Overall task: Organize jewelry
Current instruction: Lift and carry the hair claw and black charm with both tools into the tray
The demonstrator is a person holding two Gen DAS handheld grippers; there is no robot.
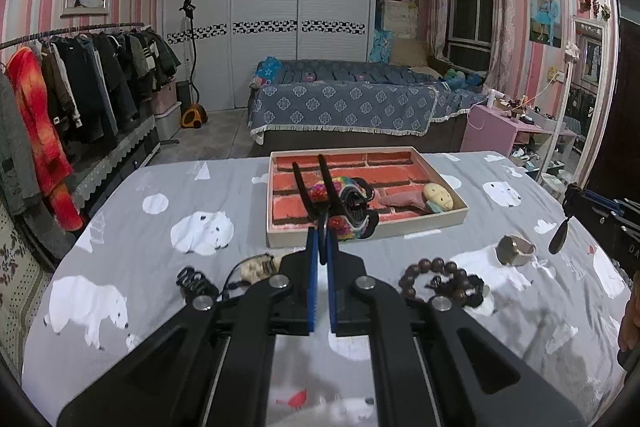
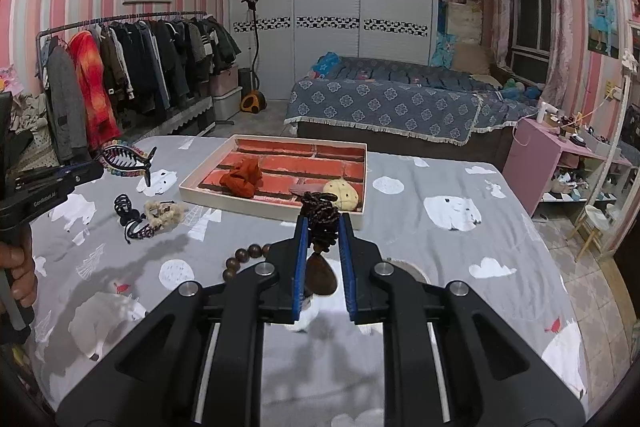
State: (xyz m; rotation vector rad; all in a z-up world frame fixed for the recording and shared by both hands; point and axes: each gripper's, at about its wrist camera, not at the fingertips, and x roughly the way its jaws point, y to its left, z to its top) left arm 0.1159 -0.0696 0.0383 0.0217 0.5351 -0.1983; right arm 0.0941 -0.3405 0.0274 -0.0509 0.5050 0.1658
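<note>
Reading the one bit of lettering: white print on the left gripper [image 2: 80,173] body, seemingly "GenRobot.AI", small and blurred. No other writing is legible.

Counting: one brick-patterned tray [image 2: 276,213] is sitting toward the counter's far edge, holding three things: an orange scrunchie [image 2: 242,179], a cream round piece [image 2: 340,193] and a pinkish piece [image 2: 300,191] between them. One wooden bead bracelet [image 1: 424,271], one metal ring [image 1: 514,249], one cream scrunchie [image 1: 256,267] and one black coil tie [image 1: 194,279] are lying loose nearer the counter's near edge.

The left gripper is pinching a beaded black claw clip [image 1: 354,205], lifted in front of the tray. The right gripper [image 2: 324,221] is pinching a dark bead strand [image 2: 320,207], its brown teardrop pendant [image 2: 320,275] hanging below.

A grey polar-bear cloth [image 2: 440,247] is covering the counter. Pink striped walls, a clothes rack [image 2: 140,67] and a blue-covered bed [image 2: 392,107] are surrounding it.
</note>
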